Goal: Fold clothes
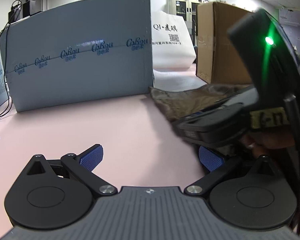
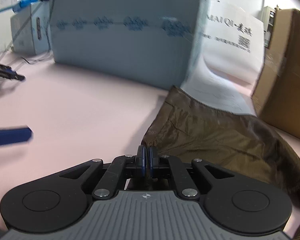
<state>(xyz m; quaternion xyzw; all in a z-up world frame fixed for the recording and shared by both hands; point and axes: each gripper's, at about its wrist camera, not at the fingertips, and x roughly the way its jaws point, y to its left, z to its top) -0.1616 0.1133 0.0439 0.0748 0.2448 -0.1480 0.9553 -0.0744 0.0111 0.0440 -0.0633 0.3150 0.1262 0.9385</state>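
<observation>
- Garment (image 2: 220, 138): one, brown-olive, shiny crinkled fabric; lies on the pink worktop (image 2: 80, 108) at the right, its far corner just in front of the grey-blue box; one edge is drawn up into the right hand-held gripper
- Right hand-held gripper (image 2: 147, 156): one; blue pads (image 2: 142, 157) clenched together on a fold of the garment's near edge; in the left wrist view its black body with a green light shows at the right, over the garment, with part of a hand (image 1: 270, 143) beneath it
- Left hand-held gripper (image 1: 151, 157): one; released, blue ribbed pads (image 1: 92, 157) wide apart with bare worktop between them; the right pad lies just beside the garment edge; in the right wrist view its blue fingers show blurred at the far left
- Worktop: one, pink; broad bare stretch from the near edge to the boxes, left of the garment
- Grey-blue box (image 1: 80, 60): one large, standing at the back; the blue word "CaRou", roughly read, is repeated along a seam line; a second, smaller pale box (image 2: 28, 34) stands further left
- White foam bag (image 1: 170, 46): one, between the boxes; printed "QI", Chinese characters and a QR code
- Brown cardboard box (image 1: 222, 44): one, at the right rear, behind the garment
- Black cables (image 1: 2, 100): several, at the left edge
</observation>
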